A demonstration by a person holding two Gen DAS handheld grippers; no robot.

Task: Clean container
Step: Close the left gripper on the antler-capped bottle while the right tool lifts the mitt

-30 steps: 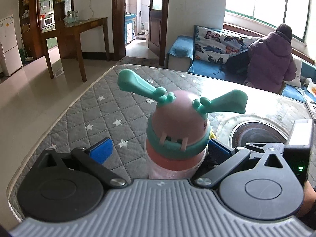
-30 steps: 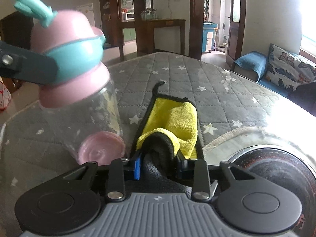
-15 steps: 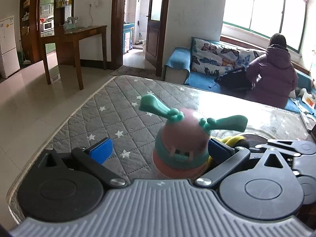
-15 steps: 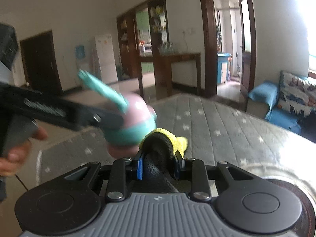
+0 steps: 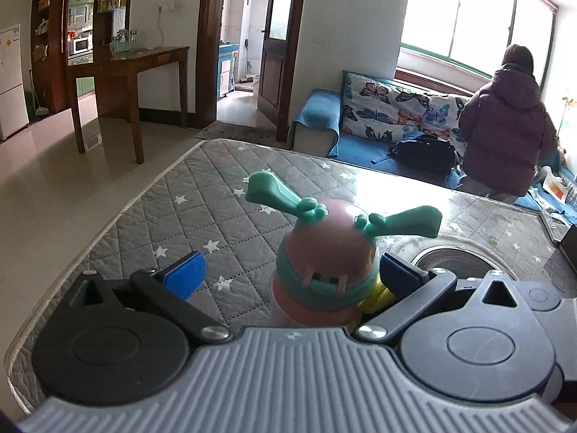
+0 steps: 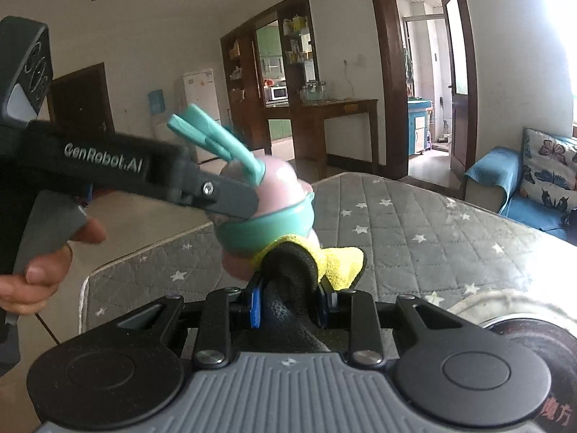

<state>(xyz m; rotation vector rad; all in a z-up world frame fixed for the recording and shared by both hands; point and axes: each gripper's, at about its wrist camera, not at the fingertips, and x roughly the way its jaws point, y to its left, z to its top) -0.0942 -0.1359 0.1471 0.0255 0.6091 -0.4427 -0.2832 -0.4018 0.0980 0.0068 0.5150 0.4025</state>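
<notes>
A: Left camera: the left gripper (image 5: 288, 276) looks wide open, bottle (image 5: 326, 258) beside its right finger, over the table (image 5: 202, 195).

B: Right camera: the right gripper (image 6: 290, 305) pinches the cloth (image 6: 306, 261) against the bottle. Wiping seems underway, unfinished.

- container (image 5: 326, 252): pink domed lid, teal band and teal antler-shaped handles; pink collar below the band.
- cloth (image 6: 339, 261): yellow face, black-grey reverse.
- left gripper (image 5: 288, 274): black links, blue pads (image 5: 185, 274), grey ribbed body.
- right gripper (image 6: 290, 303): black links, blue pad edges, grey ribbed body.
- table cover (image 5: 202, 216): grey, diamond quilting, scattered white stars, cream piping along the left edge.
- sofa (image 5: 360, 144): blue, with a white butterfly-print cushion.
- jacket (image 5: 505, 133): dark purple.
</notes>
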